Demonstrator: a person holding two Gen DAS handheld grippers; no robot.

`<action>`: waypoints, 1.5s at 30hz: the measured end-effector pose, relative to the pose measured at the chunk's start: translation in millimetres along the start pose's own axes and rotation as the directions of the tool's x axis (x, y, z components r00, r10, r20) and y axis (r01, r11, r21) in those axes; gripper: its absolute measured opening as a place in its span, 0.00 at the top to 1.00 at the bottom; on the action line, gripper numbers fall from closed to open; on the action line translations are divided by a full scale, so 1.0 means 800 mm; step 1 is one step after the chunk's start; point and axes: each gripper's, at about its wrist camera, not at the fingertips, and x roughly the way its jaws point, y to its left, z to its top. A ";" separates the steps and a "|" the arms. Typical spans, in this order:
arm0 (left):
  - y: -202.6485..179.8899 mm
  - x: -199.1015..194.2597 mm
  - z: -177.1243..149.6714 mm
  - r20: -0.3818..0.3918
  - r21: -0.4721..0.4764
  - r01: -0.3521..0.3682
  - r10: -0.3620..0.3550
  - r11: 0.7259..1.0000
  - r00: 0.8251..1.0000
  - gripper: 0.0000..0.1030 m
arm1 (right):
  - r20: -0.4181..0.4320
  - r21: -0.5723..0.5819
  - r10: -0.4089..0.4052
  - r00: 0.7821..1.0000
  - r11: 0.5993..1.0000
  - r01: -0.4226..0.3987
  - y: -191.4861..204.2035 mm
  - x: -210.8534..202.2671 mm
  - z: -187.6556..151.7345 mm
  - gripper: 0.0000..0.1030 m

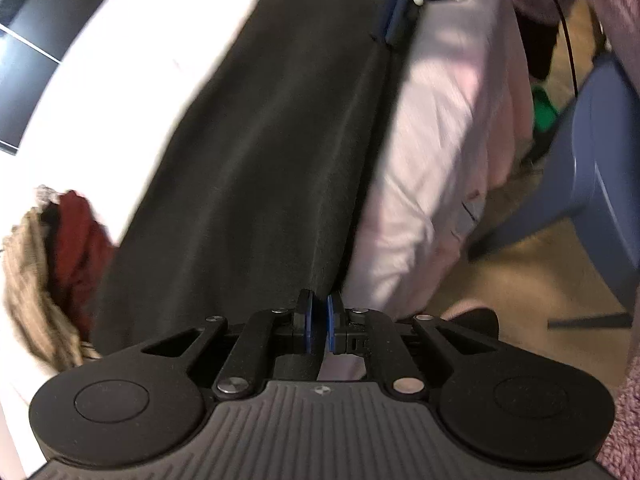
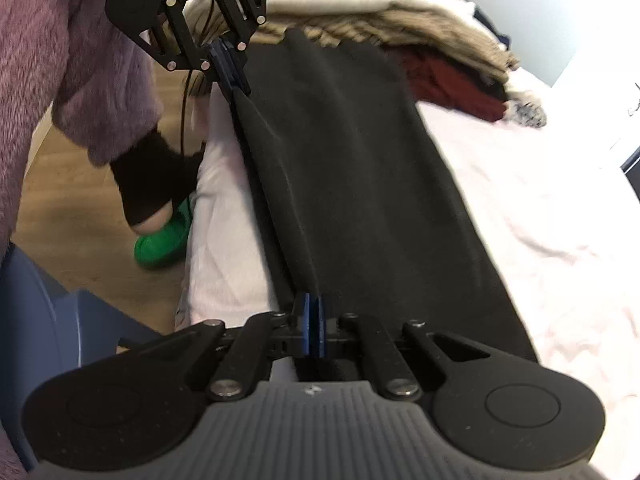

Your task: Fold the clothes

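A long black garment (image 1: 256, 152) (image 2: 360, 184) lies flat along the near edge of a bed with a pale pink sheet (image 1: 440, 128) (image 2: 540, 208). My left gripper (image 1: 319, 314) is shut on the garment's edge at one end. In the right wrist view the left gripper (image 2: 229, 69) pinches a ridge of the cloth at the far end. My right gripper (image 2: 314, 318) is shut on the same edge at the near end, and the right gripper (image 1: 396, 16) shows at the top of the left wrist view. The cloth's edge runs taut between the two.
A pile of beige and dark red clothes (image 1: 44, 276) (image 2: 448, 52) sits on the bed beyond the garment. Beside the bed are a wooden floor (image 2: 80, 208), a blue plastic container (image 1: 600, 148) (image 2: 36, 320) and a green object (image 2: 164, 240). A fuzzy purple sleeve (image 2: 60, 64) hangs near.
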 end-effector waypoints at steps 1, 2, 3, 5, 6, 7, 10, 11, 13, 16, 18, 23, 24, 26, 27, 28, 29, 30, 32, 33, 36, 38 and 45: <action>0.000 0.001 0.000 -0.016 -0.003 0.007 -0.007 1.000 1.000 0.93 | -0.001 0.009 0.009 1.000 1.000 -0.009 -0.001 0.000 -0.001 0.89; 0.000 0.003 0.000 -0.031 -0.007 0.015 -0.015 1.000 0.999 0.91 | -0.004 0.025 0.020 1.000 0.999 -0.020 -0.004 -0.001 -0.001 0.88; -0.001 0.004 0.000 -0.047 -0.011 0.022 -0.022 1.000 0.999 0.90 | -0.004 0.043 0.035 0.999 0.998 -0.034 -0.007 -0.004 -0.001 0.76; 0.006 0.000 -0.005 -0.072 -0.031 0.047 -0.050 0.998 0.996 0.88 | 0.018 0.096 0.057 0.998 0.994 -0.059 -0.016 -0.016 -0.003 0.65; 0.012 -0.005 -0.009 -0.076 -0.052 0.069 -0.073 0.996 0.994 0.88 | 0.034 0.123 0.062 0.997 0.990 -0.066 -0.020 -0.022 -0.004 0.65; 0.021 -0.010 -0.013 -0.064 -0.084 0.094 -0.099 0.992 0.993 0.88 | 0.048 0.147 0.061 0.997 0.987 -0.067 -0.024 -0.028 -0.006 0.64; 0.049 -0.037 -0.021 0.038 -0.196 0.126 -0.121 0.972 0.992 0.86 | 0.072 0.212 0.002 0.997 0.977 -0.017 -0.039 -0.039 -0.008 0.63; 0.059 -0.046 -0.021 0.074 -0.229 0.127 -0.113 0.965 0.991 0.84 | 0.075 0.232 -0.018 0.997 0.973 0.001 -0.044 -0.042 -0.009 0.63; 0.081 -0.056 -0.019 0.130 -0.283 0.111 -0.076 0.953 0.989 0.77 | 0.055 0.258 -0.061 0.997 0.965 0.045 -0.055 -0.045 -0.011 0.62; 0.113 -0.057 -0.012 0.163 -0.358 0.049 0.011 0.933 0.987 0.74 | 0.022 0.283 -0.113 0.993 0.954 0.102 -0.073 -0.046 -0.014 0.62; 0.132 -0.046 -0.005 0.147 -0.393 -0.020 0.084 0.919 0.986 0.74 | 0.007 0.306 -0.134 0.991 0.944 0.126 -0.085 -0.048 -0.017 0.61; 0.157 -0.007 0.030 0.140 -0.362 -0.114 0.175 0.925 0.975 0.72 | -0.037 0.353 -0.187 0.982 0.917 0.188 -0.113 -0.052 -0.031 0.59; 0.160 0.001 0.039 0.145 -0.348 -0.114 0.174 0.930 0.974 0.69 | -0.046 0.375 -0.195 0.980 0.906 0.198 -0.119 -0.052 -0.036 0.59; 0.168 0.019 0.052 0.146 -0.322 -0.114 0.168 0.940 0.975 0.63 | -0.064 0.419 -0.211 0.975 0.881 0.218 -0.130 -0.052 -0.047 0.59; 0.173 0.029 0.057 0.141 -0.311 -0.109 0.159 0.944 0.977 0.62 | -0.074 0.439 -0.220 0.973 0.868 0.230 -0.135 -0.052 -0.053 0.59; 0.177 0.041 0.060 0.126 -0.304 -0.094 0.138 0.948 0.982 0.62 | -0.087 0.452 -0.235 0.968 0.856 0.249 -0.141 -0.052 -0.059 0.59; 0.180 0.053 0.062 0.105 -0.297 -0.077 0.113 0.952 0.988 0.62 | -0.100 0.463 -0.251 0.963 0.845 0.268 -0.147 -0.052 -0.065 0.59; 0.181 0.064 0.062 0.079 -0.289 -0.065 0.091 0.955 0.993 0.62 | -0.111 0.469 -0.269 0.957 0.835 0.289 -0.154 -0.055 -0.072 0.59; 0.182 0.082 0.061 0.041 -0.277 -0.047 0.061 0.960 0.997 0.62 | -0.133 0.487 -0.306 0.943 0.808 0.331 -0.172 -0.066 -0.090 0.59; 0.183 0.084 0.060 0.045 -0.278 -0.044 0.058 0.960 0.997 0.62 | -0.145 0.498 -0.325 0.934 0.792 0.353 -0.182 -0.073 -0.100 0.59; 0.190 0.084 0.056 0.048 -0.317 -0.018 0.035 0.948 0.998 0.63 | -0.215 0.577 -0.396 0.893 0.686 0.443 -0.221 -0.100 -0.138 0.52; 0.193 0.083 0.056 0.043 -0.345 0.002 0.014 0.939 0.999 0.70 | -0.277 0.649 -0.422 0.863 0.581 0.492 -0.251 -0.116 -0.166 0.49; 0.189 0.086 0.076 -0.068 -0.348 -0.075 0.054 0.934 0.996 0.95 | -0.358 0.825 -0.371 0.857 0.304 0.477 -0.340 -0.137 -0.229 0.48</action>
